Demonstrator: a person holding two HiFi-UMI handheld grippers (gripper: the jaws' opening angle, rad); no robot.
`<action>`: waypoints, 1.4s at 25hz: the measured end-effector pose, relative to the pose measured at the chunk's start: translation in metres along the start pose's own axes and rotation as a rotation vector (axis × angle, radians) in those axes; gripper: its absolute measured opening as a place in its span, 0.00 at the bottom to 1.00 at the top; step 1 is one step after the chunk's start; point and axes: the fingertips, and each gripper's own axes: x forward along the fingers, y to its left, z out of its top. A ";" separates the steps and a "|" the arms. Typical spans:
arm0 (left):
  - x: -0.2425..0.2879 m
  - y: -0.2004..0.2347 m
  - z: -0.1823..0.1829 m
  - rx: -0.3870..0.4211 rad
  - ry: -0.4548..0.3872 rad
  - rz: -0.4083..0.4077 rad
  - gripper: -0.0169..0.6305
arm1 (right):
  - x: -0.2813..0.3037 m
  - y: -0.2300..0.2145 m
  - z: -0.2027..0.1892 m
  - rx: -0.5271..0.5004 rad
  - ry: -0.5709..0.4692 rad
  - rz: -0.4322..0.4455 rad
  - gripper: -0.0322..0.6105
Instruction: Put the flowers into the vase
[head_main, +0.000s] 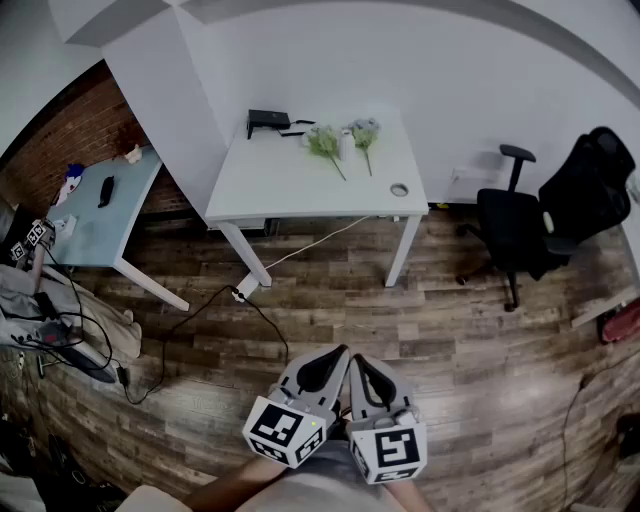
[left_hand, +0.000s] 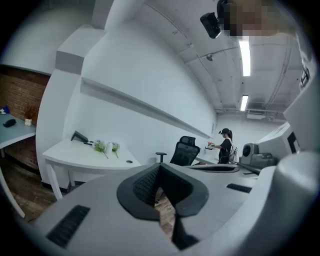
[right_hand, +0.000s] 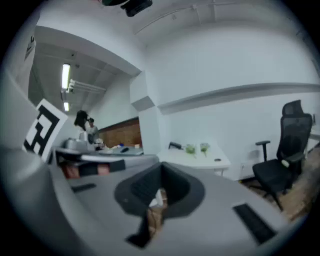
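Looking at the flowers from well back in the room, I count two little bunches lying flat on the far side of the white bench, close to the wall. There's a small pale thing between them that I take for the vase, though it's too tiny from here to be sure. My guess is they'll weigh next to nothing: thin green stems with soft heads that would crush or shed if you pinched them. So I'd grab a stem somewhere around the middle, well clear of the head, and squeeze gently. A stem that skinny could easily roll or slip between the pads, and the vase looks light enough to tip when a stem pokes its rim, so steadying it with the other hand seems smart. As for the grabbing end, the left tongs and right tongs are both closed all the way, pads pressed together with nothing in them. Only a sliver of the wooden floor shows under each pair. They sit side by side, low in front of the person, well apart from the bench and touching none of the task's things.
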 end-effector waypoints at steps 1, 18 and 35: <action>0.000 -0.001 -0.003 0.000 0.007 -0.002 0.06 | -0.001 0.000 -0.002 0.002 0.006 0.001 0.08; 0.033 0.022 -0.019 -0.061 0.056 -0.013 0.06 | 0.031 -0.024 -0.016 0.077 0.063 0.010 0.08; 0.103 0.107 0.007 -0.081 0.074 0.005 0.06 | 0.136 -0.053 0.012 0.052 0.090 0.033 0.08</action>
